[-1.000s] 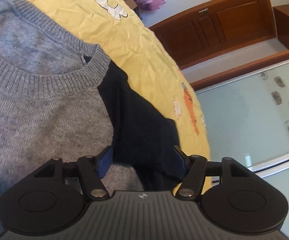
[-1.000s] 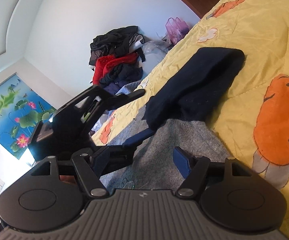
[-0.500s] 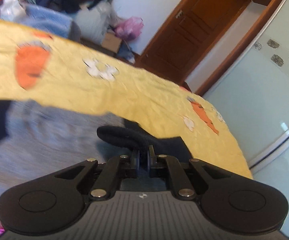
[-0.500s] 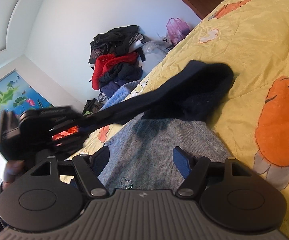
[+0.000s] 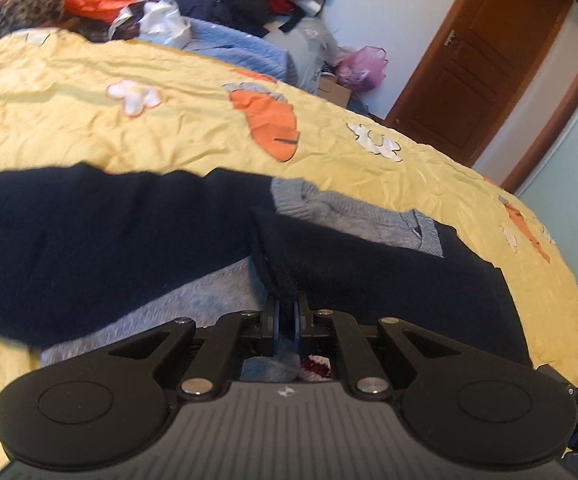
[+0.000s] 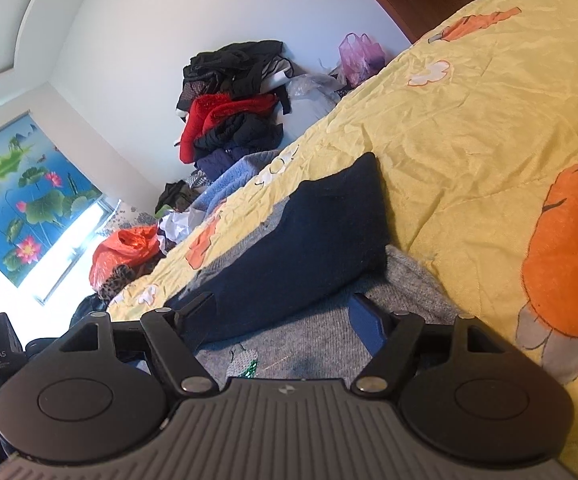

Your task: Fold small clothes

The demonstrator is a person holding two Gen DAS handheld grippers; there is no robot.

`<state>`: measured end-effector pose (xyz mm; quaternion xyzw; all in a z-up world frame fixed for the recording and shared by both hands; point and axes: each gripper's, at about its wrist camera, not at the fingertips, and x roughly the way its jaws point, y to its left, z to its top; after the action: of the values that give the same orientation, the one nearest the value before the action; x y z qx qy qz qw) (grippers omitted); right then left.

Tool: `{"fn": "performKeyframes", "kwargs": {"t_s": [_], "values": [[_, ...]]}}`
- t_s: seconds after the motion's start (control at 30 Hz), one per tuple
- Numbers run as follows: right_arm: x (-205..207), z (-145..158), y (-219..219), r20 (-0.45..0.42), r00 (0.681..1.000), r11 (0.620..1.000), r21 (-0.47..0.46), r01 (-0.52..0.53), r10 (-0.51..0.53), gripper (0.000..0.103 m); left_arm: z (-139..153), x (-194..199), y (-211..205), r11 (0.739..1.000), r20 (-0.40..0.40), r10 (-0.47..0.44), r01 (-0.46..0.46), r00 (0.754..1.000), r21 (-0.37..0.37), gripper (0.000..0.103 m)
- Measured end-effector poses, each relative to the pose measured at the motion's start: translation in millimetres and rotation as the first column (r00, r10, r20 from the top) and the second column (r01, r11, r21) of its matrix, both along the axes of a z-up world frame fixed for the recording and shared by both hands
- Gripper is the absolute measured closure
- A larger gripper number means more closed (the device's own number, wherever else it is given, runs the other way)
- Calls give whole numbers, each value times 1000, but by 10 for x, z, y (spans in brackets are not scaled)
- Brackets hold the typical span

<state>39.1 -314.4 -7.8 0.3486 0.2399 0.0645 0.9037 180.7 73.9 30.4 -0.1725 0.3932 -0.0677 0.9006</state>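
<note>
Yellow quilt (image 5: 193, 132) under the sweater (image 6: 313, 332): left gripper (image 5: 287, 316) clamps the navy sleeve (image 5: 369, 268) mid-fold, needing laying flat, while right gripper (image 6: 285, 316) jaws widen, empty

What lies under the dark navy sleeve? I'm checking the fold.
Under the navy sleeve lies the sweater's grey body, on the yellow quilt. The covered grey part stays hidden.

White walls (image 6: 129, 40), wooden door (image 5: 485, 52), bright window (image 6: 85, 228), lotus picture (image 6: 21, 192).
</note>
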Motion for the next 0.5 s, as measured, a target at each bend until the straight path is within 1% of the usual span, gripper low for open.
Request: {"fn": "performKeyframes", "kwargs": {"t_s": [0.03,0.1,0.17,0.23,0.3,0.37,0.4,0.43,0.5], "values": [[6,9,16,-7,1000,1000,-14,-3,3,27,-41,-22,23,1000,-5,6,-6,1000,-15,97],[8,52,85,-37,999,998,-62,-19,16,26,-92,-47,28,1000,-22,7,-8,1000,-20,97],[-19,155,200,-60,996,992,-102,-69,63,24,-134,-86,18,1000,-28,-1,0,1000,-18,97],[-55,319,307,-2,991,985,-110,-130,131,24,-173,-121,-6,1000,-26,-4,4,1000,-14,97],[0,537,396,74,984,975,-163,-149,163,20,-200,-124,-6,1000,-21,3,-4,1000,-25,97],[201,696,413,117,981,967,-219,-129,157,7,-218,-118,19,999,-23,13,-14,1000,-45,97],[376,725,408,102,984,960,-255,-118,148,5,-222,-118,31,999,-23,14,-15,1000,-50,97],[581,708,405,57,989,949,-294,-114,137,6,-228,-124,37,998,-21,14,-15,1000,-55,97],[1031,560,406,-99,990,916,-379,-132,102,10,-239,-130,59,998,-14,9,-10,1000,-64,97]]}}
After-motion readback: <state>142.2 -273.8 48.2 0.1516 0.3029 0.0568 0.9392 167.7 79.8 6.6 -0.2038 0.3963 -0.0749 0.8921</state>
